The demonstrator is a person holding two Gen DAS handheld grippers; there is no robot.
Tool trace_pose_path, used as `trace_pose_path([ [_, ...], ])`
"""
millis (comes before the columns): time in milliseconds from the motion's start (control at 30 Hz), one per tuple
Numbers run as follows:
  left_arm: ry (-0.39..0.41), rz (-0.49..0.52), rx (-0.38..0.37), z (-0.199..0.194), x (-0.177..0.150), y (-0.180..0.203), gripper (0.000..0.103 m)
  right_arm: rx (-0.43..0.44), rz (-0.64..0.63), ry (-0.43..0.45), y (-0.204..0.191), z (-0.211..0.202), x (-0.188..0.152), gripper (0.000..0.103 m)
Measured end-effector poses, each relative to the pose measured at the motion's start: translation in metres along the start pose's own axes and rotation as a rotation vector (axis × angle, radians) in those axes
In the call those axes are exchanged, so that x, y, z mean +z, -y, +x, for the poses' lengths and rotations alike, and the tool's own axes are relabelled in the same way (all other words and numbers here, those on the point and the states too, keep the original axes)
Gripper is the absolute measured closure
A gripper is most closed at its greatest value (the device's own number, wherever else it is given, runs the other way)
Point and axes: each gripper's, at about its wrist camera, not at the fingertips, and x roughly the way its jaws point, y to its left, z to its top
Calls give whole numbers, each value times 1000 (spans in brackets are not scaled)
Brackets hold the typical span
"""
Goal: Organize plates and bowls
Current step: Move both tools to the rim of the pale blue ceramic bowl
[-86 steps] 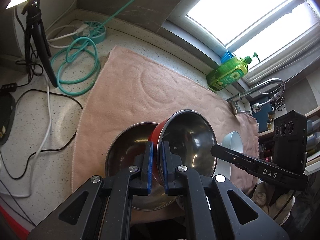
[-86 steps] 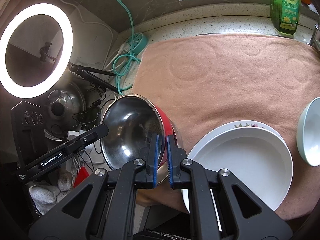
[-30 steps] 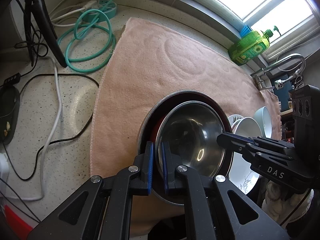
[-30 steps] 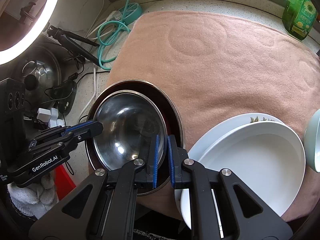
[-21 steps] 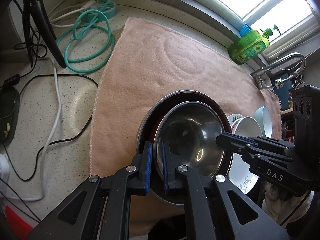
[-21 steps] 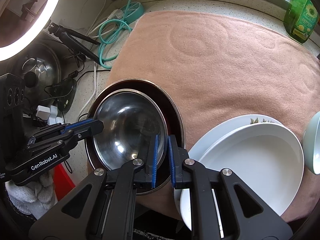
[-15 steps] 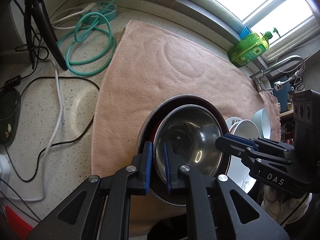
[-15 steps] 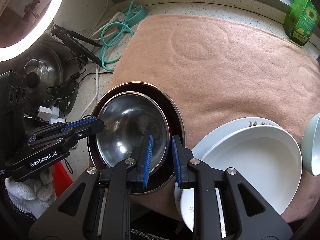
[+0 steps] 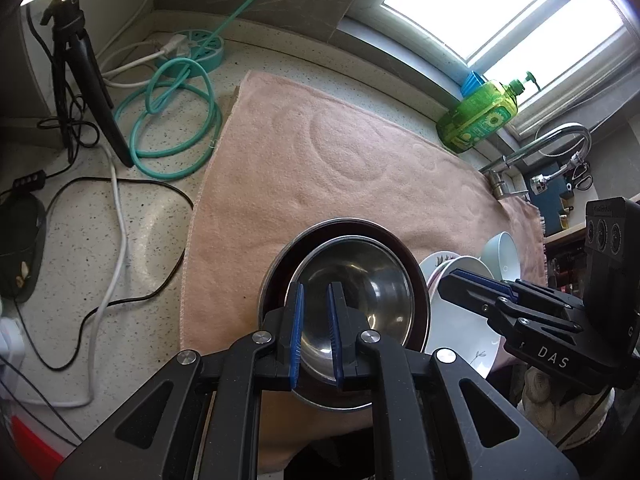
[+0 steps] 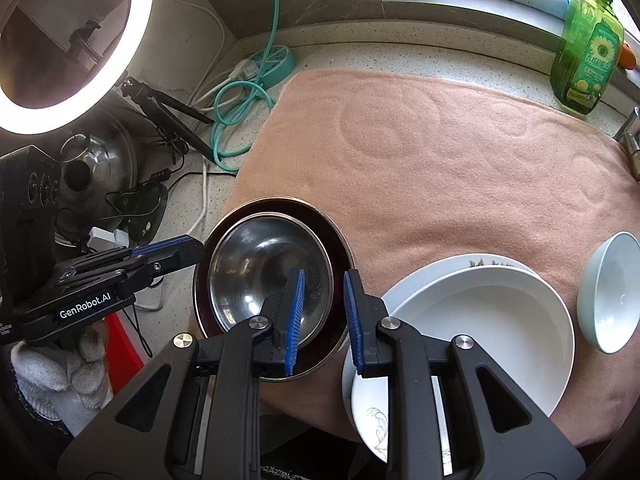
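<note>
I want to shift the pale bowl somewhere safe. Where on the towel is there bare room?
The towel is bare behind the nested steel bowls and white plates, toward the green soap bottle. The front edge is crowded.

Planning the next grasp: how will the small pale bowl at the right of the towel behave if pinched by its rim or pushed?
The pale bowl looks glazed, so its rim is probably slippery for the pads and chips easily. It is rounded and seems to sit tilted on the towel, so a push would likely rock or tip it rather than slide it. Likely stiff and light.
</note>
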Motion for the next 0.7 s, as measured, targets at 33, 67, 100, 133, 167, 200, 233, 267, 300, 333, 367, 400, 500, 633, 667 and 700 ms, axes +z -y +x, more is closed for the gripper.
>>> trace_pose_path([
  [33,8,2,-7,-2,0,3,92,-1,-1,12,2,-5,0,82],
  [67,16,3,-13,-4,0,6,92,1,5,23,5,-11,-1,82],
  [100,23,5,-23,-5,-1,10,92,9,16,33,9,-16,-2,82],
  [133,28,7,-33,-6,-2,13,92,20,25,42,13,-22,-3,82],
  [167,32,9,-42,-7,-3,17,92,18,31,49,17,-28,-3,81],
  [200,37,12,-48,-8,-3,22,92,13,32,60,21,-34,-4,81],
  [233,42,18,-49,-7,-3,28,92,5,31,74,26,-40,-6,78],
  [267,45,25,-49,-7,-3,33,92,-3,31,88,31,-47,-6,70],
  [300,47,32,-55,-7,-3,38,92,-10,31,101,36,-54,-7,67],
  [333,48,38,-60,-5,-2,44,92,-13,34,113,42,-60,-8,64],
  [367,50,45,-63,-4,-2,50,92,-13,37,123,48,-67,-8,64],
  [400,54,48,-66,-3,-2,55,92,-13,41,129,55,-73,-8,64],
  [500,57,50,-77,3,-2,73,92,-21,60,144,79,-89,-11,64],
  [633,60,79,-71,16,-5,102,92,-40,92,172,117,-109,-17,62],
  [667,57,82,-76,20,-5,109,92,-45,101,177,128,-113,-18,57],
  [700,51,84,-85,24,-6,116,92,-42,110,180,138,-116,-20,55],
])
